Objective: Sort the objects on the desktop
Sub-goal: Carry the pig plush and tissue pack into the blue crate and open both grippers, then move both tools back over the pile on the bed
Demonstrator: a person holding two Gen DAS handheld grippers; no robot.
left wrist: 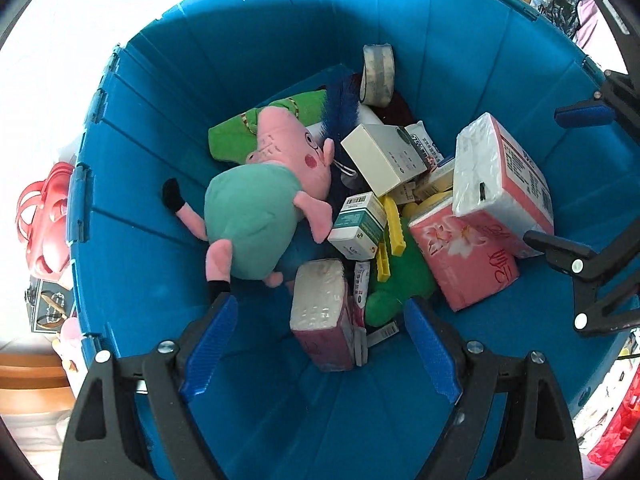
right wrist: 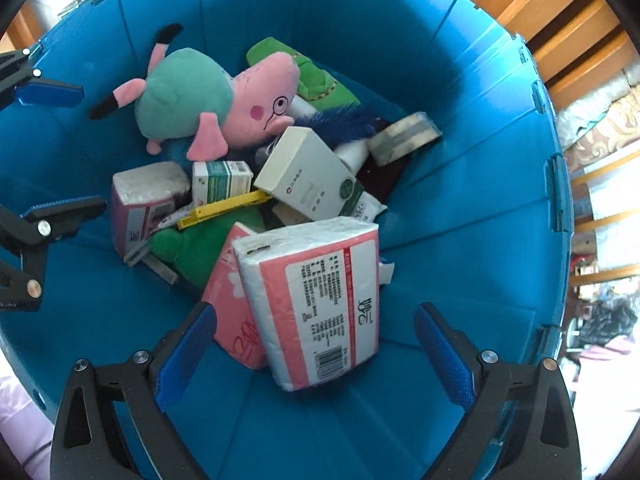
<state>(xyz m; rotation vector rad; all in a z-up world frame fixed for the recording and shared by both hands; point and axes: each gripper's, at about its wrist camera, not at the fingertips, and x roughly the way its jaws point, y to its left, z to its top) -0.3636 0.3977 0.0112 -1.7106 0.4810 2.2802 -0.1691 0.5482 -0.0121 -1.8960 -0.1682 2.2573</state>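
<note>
Both grippers, left gripper [left wrist: 316, 350] and right gripper [right wrist: 316, 354], hang released above the blue bin [right wrist: 460, 160]. Nearest the right one, the tissue pack [right wrist: 316, 304] looks light and squashy; pinch its narrow sides.

Place: a lived-in home, as far as I can tell.
Ahead of my right claw, upper right: wooden furniture slats [right wrist: 568, 28] and patterned bedding [right wrist: 600, 128].
Left of my left claw: a red bag [left wrist: 44, 220] outside the blue bin [left wrist: 132, 184].
Below both claws: household clutter, a plush pig [left wrist: 260, 200] and tissue packs [right wrist: 316, 304].
</note>
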